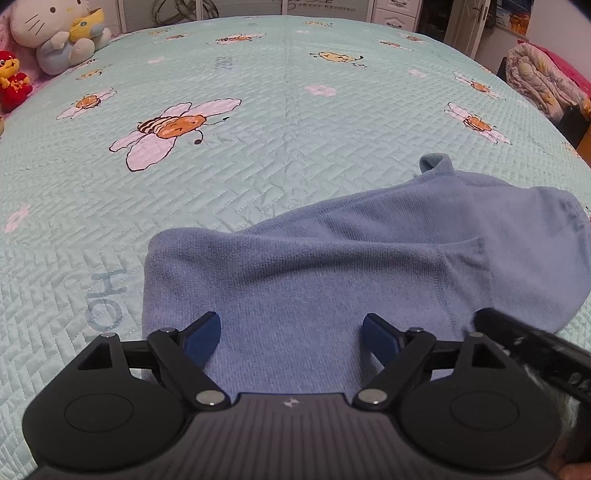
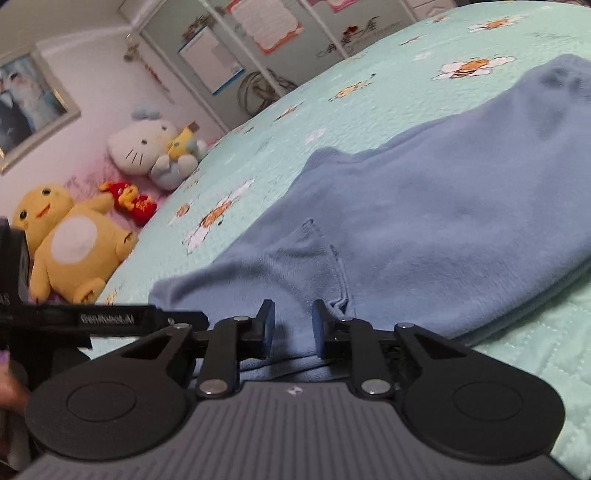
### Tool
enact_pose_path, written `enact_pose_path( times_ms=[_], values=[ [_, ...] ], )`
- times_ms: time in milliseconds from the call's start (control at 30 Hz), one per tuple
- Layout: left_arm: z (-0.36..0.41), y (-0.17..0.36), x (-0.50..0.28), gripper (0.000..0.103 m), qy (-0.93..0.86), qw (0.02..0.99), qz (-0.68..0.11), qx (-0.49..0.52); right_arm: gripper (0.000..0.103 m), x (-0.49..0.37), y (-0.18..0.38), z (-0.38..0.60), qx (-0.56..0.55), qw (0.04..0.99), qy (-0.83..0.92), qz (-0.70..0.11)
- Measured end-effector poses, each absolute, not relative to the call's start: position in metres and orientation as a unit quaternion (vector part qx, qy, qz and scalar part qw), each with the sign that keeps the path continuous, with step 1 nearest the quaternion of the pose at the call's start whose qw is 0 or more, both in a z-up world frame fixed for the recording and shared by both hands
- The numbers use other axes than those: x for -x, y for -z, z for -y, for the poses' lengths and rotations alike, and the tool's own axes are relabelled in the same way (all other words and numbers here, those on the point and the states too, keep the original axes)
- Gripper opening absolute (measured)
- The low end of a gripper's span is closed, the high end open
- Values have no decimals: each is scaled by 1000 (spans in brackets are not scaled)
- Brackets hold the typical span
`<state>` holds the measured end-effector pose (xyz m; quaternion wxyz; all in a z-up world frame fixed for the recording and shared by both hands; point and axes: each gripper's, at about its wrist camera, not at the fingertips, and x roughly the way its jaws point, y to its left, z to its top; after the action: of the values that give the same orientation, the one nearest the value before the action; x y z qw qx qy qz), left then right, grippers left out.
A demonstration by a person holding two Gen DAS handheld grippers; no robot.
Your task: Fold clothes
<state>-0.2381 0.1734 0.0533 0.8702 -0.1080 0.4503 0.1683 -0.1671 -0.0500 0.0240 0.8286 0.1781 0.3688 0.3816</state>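
A blue knit garment [image 1: 332, 266] lies folded on the mint bedspread [image 1: 221, 184]. My left gripper [image 1: 291, 332] hovers just above the garment's near end. It is open, its blue pads [image 1: 201, 336] wide apart with only flat cloth below them. In the right wrist view the garment [image 2: 443, 221] stretches away to the right, with a sleeve seam near the fingers. My right gripper [image 2: 293, 325] is at the near edge. Its jaws stand narrow, blue cloth fills the gap, and the fabric bunches against the right finger [image 2: 321, 325].
Plush toys line the bed's left side: a white cat [image 2: 144, 147], a yellow one [image 2: 74, 243] and a small red one [image 2: 133, 199]. A rolled quilt [image 1: 535, 77] sits at the far right. Cabinets [image 1: 395, 11] stand behind the bed.
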Motion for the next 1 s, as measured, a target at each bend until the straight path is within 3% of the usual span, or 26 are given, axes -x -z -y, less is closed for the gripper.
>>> enact_pose_path(
  times_ms=[133,300,400,567,733,1000],
  values=[
    [-172,-52,236,90,-169,870,-450,108,29,182,-45,50,-169,839,-392,-338],
    [-170,-52,235,92,-168,870,-453,104,36,180,-32,39,-154,829,-401,-358],
    [-173,-52,236,92,-164,870,-453,108,29,171,-21,48,-187,821,-392,-369],
    [-177,-53,236,92,-165,870,-447,128,37,176,-36,64,-218,820,-396,-352],
    [-179,-63,244,90,-175,874,-428,146,40,174,-17,73,-223,815,-386,-370],
    [-156,-87,243,90,-94,909,-367,175,42,169,-11,124,-368,783,-379,-328]
  ],
)
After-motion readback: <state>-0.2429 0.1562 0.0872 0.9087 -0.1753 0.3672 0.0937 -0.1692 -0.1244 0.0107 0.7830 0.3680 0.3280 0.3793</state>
